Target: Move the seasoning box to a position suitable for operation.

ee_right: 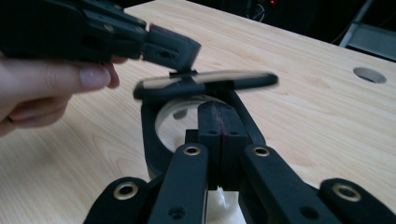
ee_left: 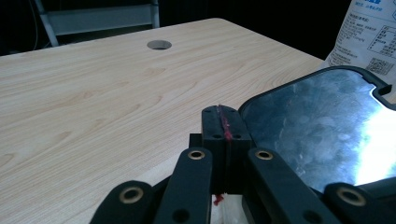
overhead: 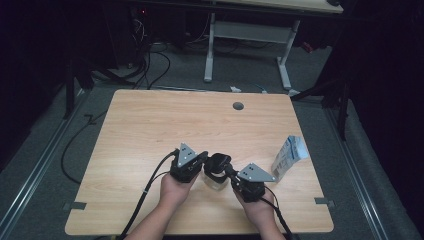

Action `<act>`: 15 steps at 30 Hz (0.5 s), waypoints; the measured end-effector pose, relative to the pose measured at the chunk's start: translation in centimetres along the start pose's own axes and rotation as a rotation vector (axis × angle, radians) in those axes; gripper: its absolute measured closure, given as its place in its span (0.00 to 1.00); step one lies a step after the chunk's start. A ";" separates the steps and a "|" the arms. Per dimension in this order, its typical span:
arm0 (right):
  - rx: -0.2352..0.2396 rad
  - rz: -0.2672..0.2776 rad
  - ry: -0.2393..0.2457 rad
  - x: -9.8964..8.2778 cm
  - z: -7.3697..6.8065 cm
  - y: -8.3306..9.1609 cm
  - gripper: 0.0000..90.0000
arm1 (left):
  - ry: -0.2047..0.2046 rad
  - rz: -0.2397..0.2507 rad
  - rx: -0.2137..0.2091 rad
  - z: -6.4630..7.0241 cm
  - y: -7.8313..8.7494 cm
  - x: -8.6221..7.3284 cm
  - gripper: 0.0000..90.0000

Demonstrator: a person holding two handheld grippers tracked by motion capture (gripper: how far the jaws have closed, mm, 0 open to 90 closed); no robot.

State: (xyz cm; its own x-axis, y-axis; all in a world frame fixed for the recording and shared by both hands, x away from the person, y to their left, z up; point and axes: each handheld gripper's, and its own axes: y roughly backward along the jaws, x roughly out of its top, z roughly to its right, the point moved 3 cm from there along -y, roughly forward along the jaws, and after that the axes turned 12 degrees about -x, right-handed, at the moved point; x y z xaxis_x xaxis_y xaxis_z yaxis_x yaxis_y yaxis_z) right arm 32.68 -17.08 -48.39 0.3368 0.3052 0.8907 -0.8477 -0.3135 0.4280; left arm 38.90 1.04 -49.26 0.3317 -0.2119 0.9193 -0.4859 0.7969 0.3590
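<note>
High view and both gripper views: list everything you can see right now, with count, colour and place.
Table: one, light wood, centre of the high view.
Cable hole: one, grey, far middle of the table.
Jar: one, clear with a black collar, near edge of the table, between the grippers.
Lid: one, black rim with a shiny face, hinged open above the jar.
Packet: one, white and blue with print, right side of the table.
Desk frame: one, white, on the floor beyond the table.
Left gripper: one, black, jaws shut, at the lid's edge.
Right gripper: one, black, jaws shut, at the jar's collar.
Hands: two, at the near edge.
</note>
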 end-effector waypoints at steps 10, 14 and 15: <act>0.004 0.006 0.006 1.0 -0.6 -1.0 1.00 | -0.018 -0.005 0.008 -0.2 3.0 -1.3 1.00; -0.001 0.019 0.011 1.4 -0.9 -1.4 1.00 | -0.017 -0.015 -0.003 0.4 3.8 -2.6 1.00; 0.003 0.020 0.009 1.6 -1.0 -1.5 1.00 | -0.024 -0.035 -0.011 0.8 3.9 -3.5 1.00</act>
State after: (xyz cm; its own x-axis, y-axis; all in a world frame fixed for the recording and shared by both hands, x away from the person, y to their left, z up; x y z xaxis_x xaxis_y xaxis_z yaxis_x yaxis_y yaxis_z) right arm 34.10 -15.22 -47.79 0.3159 0.3071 0.8977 -0.8531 -0.3222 0.4104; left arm 35.18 4.41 -50.90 0.3287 -0.2532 0.9099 -0.4653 0.7950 0.3893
